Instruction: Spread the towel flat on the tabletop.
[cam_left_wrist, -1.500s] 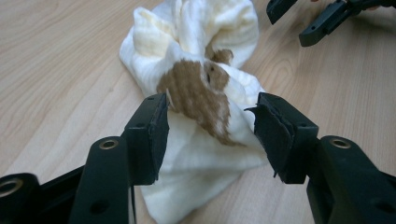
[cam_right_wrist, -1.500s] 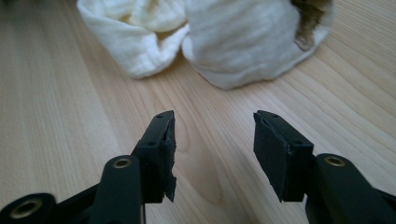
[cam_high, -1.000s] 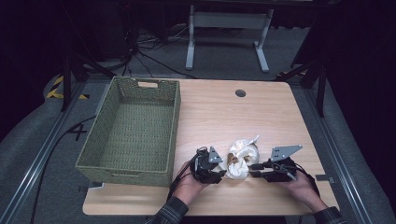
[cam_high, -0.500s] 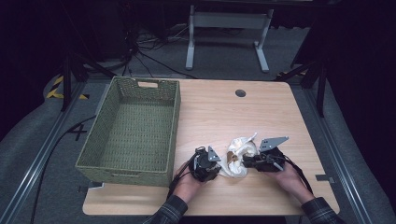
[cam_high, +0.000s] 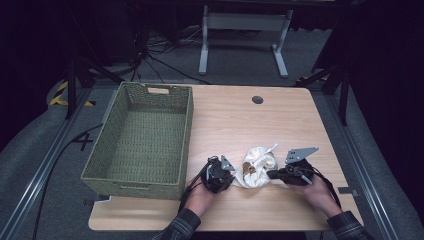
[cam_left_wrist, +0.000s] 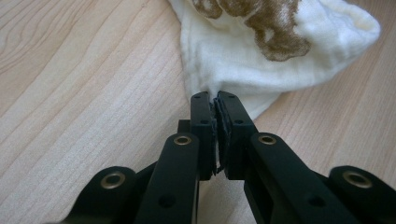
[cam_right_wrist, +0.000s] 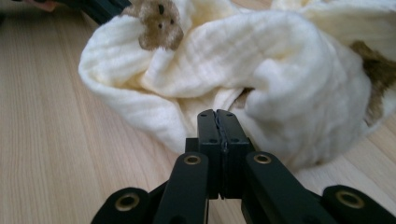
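Note:
A crumpled cream cloth (cam_high: 260, 162) with brown plush patches lies on the wooden table (cam_high: 240, 125) near its front edge. My left gripper (cam_high: 234, 175) is at the cloth's left side. Its jaws have just been closing, and in the left gripper view they (cam_left_wrist: 215, 97) pinch a corner of the cloth (cam_left_wrist: 261, 70). My right gripper (cam_high: 270, 174) meets the cloth's right side. Its jaws have also just been closing, and in the right gripper view they (cam_right_wrist: 217, 113) stand together at the lower fold of the cloth (cam_right_wrist: 289, 70).
A green woven basket (cam_high: 186, 125) stands on the table's left part, close to my left hand. A small dark round hole (cam_high: 257, 99) sits near the table's far edge. Bare wood stretches behind the cloth. Cables and a metal stand lie on the floor beyond.
My right gripper has shifted slightly left, onto the cloth's edge. The left hand has stayed where it was. The cloth looks a little more bunched between the two grippers.

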